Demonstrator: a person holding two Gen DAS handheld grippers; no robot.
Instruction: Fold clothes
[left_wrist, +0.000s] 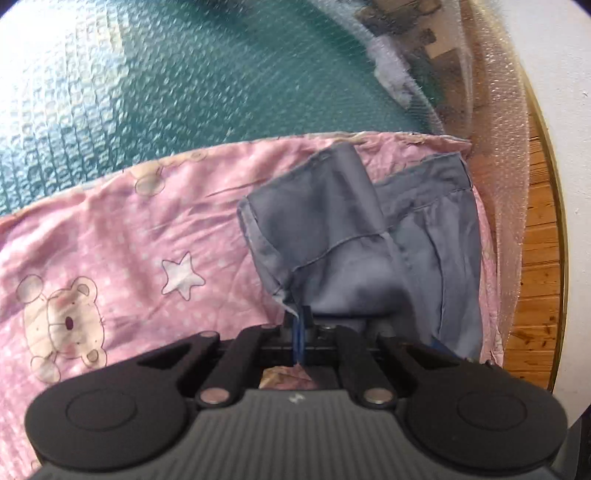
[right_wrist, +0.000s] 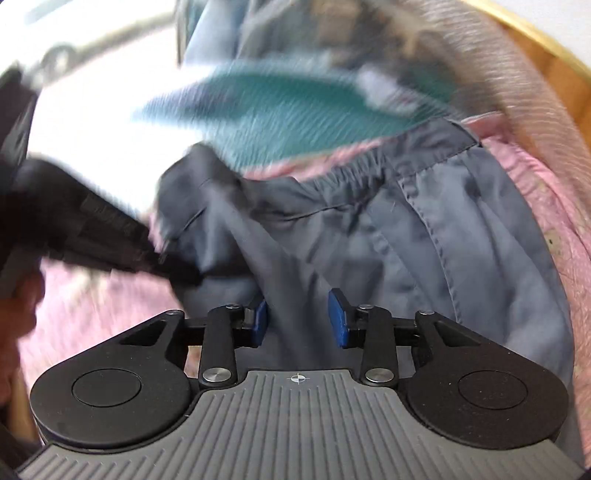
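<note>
While the grey garment (left_wrist: 332, 236) lies on the pink bear-print sheet (left_wrist: 110, 240), toward its right end near the far edge, the fold is judged partly made. One portion is already turned over onto the rest, and the elastic waistband (right_wrist: 354, 166) runs along the far side. The lay is not yet flat: creases and a raised hem remain. The left tongs (left_wrist: 298, 332) are pressed together, pinching a near edge of the grey cloth. The right tongs (right_wrist: 298, 319) stand spread over the cloth, their blue pads (right_wrist: 338, 317) gripping nothing. Smoothing and at least one further fold appear outstanding. No folded stack is visible. The right wrist view is blurred, so finer detail is uncertain.
</note>
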